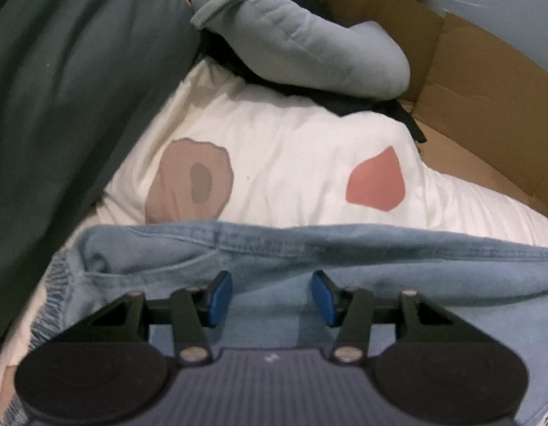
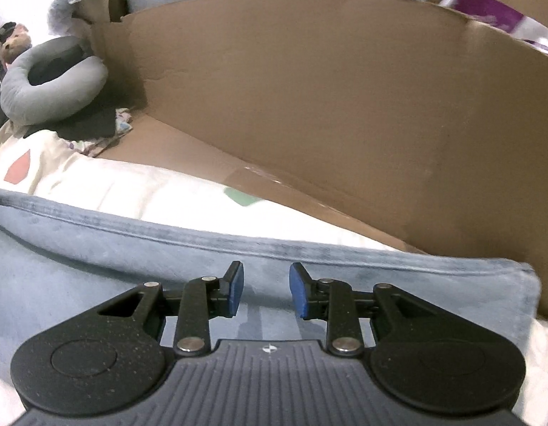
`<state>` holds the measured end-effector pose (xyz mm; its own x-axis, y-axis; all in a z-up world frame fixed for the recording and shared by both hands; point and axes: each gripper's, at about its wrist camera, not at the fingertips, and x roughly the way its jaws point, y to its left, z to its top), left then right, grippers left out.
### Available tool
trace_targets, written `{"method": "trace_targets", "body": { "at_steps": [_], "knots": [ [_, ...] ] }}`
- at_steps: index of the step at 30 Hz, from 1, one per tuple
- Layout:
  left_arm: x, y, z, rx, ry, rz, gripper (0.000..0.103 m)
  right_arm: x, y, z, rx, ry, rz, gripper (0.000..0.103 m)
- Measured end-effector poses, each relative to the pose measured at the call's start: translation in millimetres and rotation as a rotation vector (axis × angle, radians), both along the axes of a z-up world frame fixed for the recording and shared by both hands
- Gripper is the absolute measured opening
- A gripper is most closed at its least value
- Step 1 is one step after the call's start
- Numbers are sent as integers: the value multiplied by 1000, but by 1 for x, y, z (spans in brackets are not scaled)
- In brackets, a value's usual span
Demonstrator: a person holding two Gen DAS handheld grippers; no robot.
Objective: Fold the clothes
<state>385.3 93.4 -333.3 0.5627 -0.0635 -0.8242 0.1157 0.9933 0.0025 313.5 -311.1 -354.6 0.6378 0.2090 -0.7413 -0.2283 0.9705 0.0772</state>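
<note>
White patterned bedsheet (cardboard behind). Both the left gripper and right gripper hang open above the denim garment; a shallow pinch could slip off.

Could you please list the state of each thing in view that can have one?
Left gripper: open, nothing between the pads, over the denim.
Right gripper: open, nothing between the pads.
Denim garment: spread out flat, far edge seamed.
White patterned bedding: spread under the garment, wrinkled.
Neck pillow: lying curled on dark cloth.
Cardboard box: open, wall upright.

Jeans cut off by frame edges
</note>
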Motion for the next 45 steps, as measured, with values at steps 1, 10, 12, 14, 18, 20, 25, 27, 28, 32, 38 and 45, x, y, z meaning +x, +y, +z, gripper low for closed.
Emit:
{"method": "trace_targets", "body": {
  "at_steps": [1,10,12,14,18,20,25,27,28,32,38,45],
  "knots": [
    [-1,-2,-2,3,-6,-5,52,2,6,-1,7,5,8,35],
    [27,-5,-22,-23,19,23,52,19,57,-31,-9,104,80,36],
    [32,-5,-21,-27,0,20,52,23,59,-35,-12,113,75,36],
    [35,-7,-21,-22,-25,12,52,27,61,-38,-8,115,69,36],
    [42,-8,-23,-27,-68,14,52,37,67,-42,-12,99,61,37],
    [45,-9,-23,-25,-84,18,52,41,70,-43,-17,87,58,37],
    [50,-12,-24,-11,-108,17,52,50,74,-45,-11,54,41,38],
    [54,-12,-22,-12,-112,17,52,56,74,-43,1,55,17,38],
    [56,-13,-22,-8,-112,16,52,58,73,-39,17,49,3,38],
    [60,-14,-19,-1,-118,6,51,51,71,-21,50,-1,-5,38],
    [46,-18,-13,-3,-146,-6,43,28,77,-9,36,-4,42,38],
    [18,-47,-9,7,-155,-131,42,13,74,-23,-11,40,-22,37]
  ]
}}
